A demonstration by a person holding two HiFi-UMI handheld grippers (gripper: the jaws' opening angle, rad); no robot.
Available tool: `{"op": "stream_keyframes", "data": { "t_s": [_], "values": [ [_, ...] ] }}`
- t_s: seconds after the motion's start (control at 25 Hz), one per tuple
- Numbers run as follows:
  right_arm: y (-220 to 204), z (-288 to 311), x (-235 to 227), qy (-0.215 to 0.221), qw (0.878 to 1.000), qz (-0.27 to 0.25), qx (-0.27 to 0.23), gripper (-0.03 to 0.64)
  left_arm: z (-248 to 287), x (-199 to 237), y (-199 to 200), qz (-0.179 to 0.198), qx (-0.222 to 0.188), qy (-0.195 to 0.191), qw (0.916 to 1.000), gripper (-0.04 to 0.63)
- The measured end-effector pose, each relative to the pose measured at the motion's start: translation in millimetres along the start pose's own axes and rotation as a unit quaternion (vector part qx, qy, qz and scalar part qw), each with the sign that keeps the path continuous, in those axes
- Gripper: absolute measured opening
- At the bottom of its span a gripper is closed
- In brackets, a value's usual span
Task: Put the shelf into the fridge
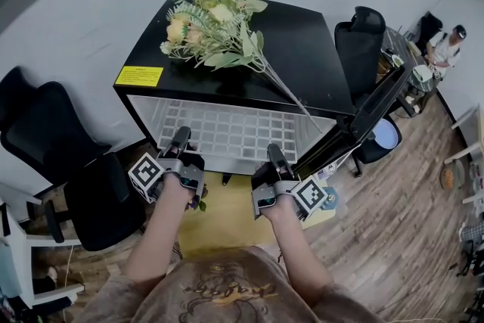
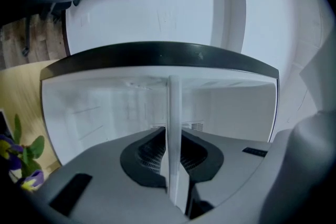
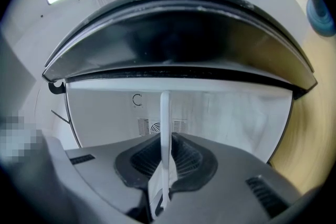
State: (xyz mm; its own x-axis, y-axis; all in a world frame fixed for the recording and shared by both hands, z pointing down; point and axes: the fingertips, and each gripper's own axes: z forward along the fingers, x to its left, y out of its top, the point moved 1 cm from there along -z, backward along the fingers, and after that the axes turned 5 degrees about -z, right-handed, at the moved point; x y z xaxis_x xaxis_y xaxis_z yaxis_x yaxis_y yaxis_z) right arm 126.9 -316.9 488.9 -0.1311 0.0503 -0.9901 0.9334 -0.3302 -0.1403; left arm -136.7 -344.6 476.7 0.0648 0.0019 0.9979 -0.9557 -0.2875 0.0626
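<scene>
The black fridge (image 1: pixel 302 49) stands low on the floor. Its door (image 1: pixel 363 121) swings open to the right, and a bunch of flowers (image 1: pixel 215 23) lies on top. The white grid shelf (image 1: pixel 227 128) lies flat and reaches into the fridge's white inside. Its near edge is at the open front, toward the person.

The left gripper (image 1: pixel 180 136) has its jaws closed on the left part of that near edge. The right gripper (image 1: pixel 274 153) has its jaws closed on the right part. In the left gripper view the shelf (image 2: pixel 174 128) shows as a thin white strip pinched between the pads. It looks the same in the right gripper view (image 3: pixel 165 134).

I think the shelf is being slid in now. To do it well, both hands should push together and stay at the same height, so the shelf does not twist or jam on the side walls. It is best to keep hold until it sits flat.

A yellow label (image 1: pixel 139 76) is stuck on the top's left edge, but its print is too small to read. A small mark like a C (image 3: pixel 137 100) is on the back wall.
</scene>
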Motion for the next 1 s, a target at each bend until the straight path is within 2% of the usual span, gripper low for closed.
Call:
{"op": "stream_keyframes", "data": {
  "t_s": [0.16,0.56,1.0],
  "values": [
    [0,-8,1,0.001,1.000,0.007,-0.012,0.029,-13,1,-1,-0.011,-0.003,0.002,0.9999,0.049],
    [-3,-27,3,0.001,1.000,0.008,-0.029,0.020,-41,0,-7,-0.009,0.002,0.009,0.9999,0.048],
    [-7,-33,2,-0.009,0.999,0.006,-0.034,0.025,-47,3,-11,-0.012,0.013,0.011,0.9998,0.048]
  ]
}}
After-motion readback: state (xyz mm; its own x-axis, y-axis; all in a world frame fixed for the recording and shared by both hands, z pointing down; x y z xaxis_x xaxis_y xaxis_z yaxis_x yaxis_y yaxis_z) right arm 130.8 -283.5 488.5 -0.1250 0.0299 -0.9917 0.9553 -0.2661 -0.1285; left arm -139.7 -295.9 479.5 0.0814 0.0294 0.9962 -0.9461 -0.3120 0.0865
